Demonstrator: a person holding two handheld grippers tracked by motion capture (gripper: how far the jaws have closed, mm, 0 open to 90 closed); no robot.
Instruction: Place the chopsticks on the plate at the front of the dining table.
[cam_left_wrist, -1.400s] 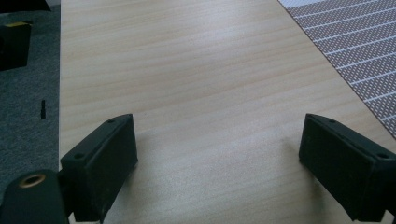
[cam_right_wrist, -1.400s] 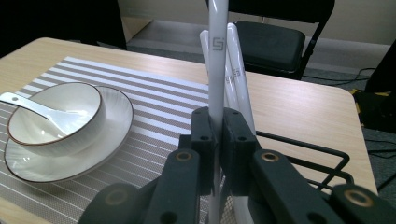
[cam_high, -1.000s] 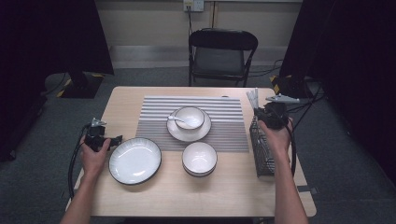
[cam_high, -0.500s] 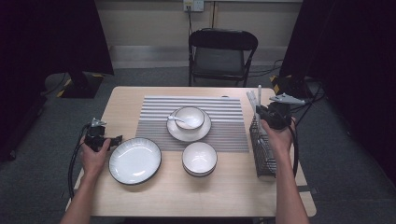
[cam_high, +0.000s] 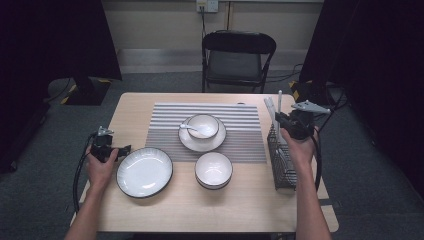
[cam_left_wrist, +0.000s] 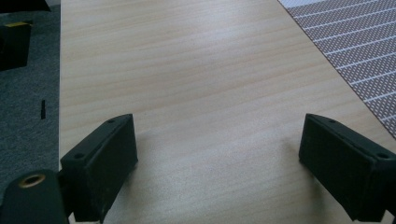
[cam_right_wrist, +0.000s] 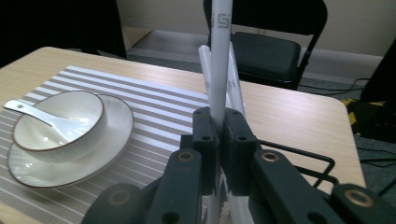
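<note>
Over at the far right of the worktop (cam_high: 150, 100), the right claw (cam_right_wrist: 218, 135) was clamped tight on a white chopstick (cam_right_wrist: 219, 56) standing upright above the wire rack (cam_high: 282, 165). Meanwhile the left claw (cam_left_wrist: 219, 163) rested wide open and empty beside the plate (cam_high: 144, 171).

Both arms are bare, no sleeves. The left gripper (cam_left_wrist: 219, 154) and right gripper (cam_right_wrist: 219, 135) are black, with blocky jaws, round screw holes and brass-coloured fittings; black cables trail from each.
</note>
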